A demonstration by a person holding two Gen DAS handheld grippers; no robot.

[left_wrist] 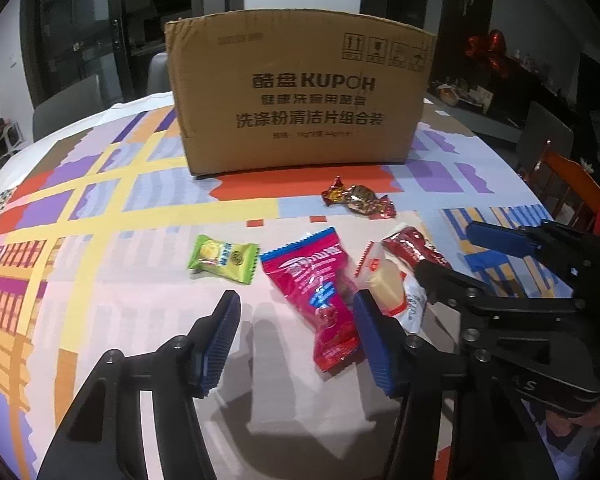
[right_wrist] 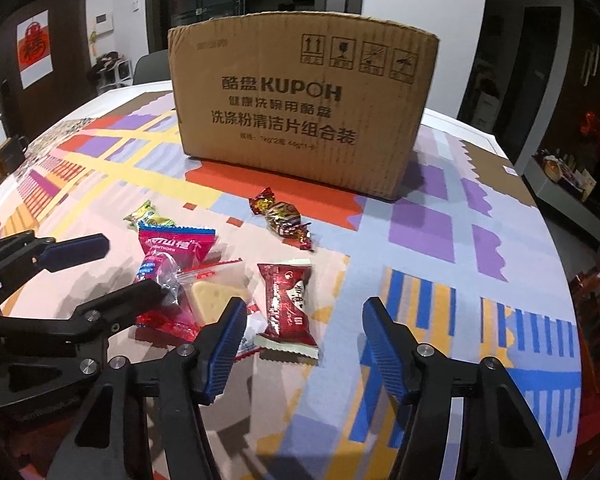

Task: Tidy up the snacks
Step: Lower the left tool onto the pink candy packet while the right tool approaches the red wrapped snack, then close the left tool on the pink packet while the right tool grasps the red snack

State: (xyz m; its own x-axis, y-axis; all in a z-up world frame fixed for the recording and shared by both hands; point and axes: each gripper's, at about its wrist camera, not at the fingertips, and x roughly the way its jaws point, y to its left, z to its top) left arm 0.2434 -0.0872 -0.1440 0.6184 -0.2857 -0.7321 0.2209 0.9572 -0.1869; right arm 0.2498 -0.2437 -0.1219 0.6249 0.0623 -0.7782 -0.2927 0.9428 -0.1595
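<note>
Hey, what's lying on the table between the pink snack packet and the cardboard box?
Only the gold-and-red twisted candy, nearer the cardboard box than the pink snack packet; otherwise bare tablecloth. Both wrist views show it.

We find the way ahead closed by the cardboard box (left_wrist: 300,92), which stands across the upper centre of both views, while bare tablecloth (left_wrist: 112,208) lies open on its left and at the right of the right wrist view. In the middle the snacks crowd together: the pink packet (left_wrist: 320,292), the clear-wrapped bar (left_wrist: 388,288) and the red packet (right_wrist: 286,304) touch or overlap, with the green sweet (left_wrist: 222,258) and the brown candy (left_wrist: 358,198) lying apart. Between our left gripper (left_wrist: 296,340) and right gripper (right_wrist: 304,344) little room remains, their near fingers almost meeting over the bar.
</note>
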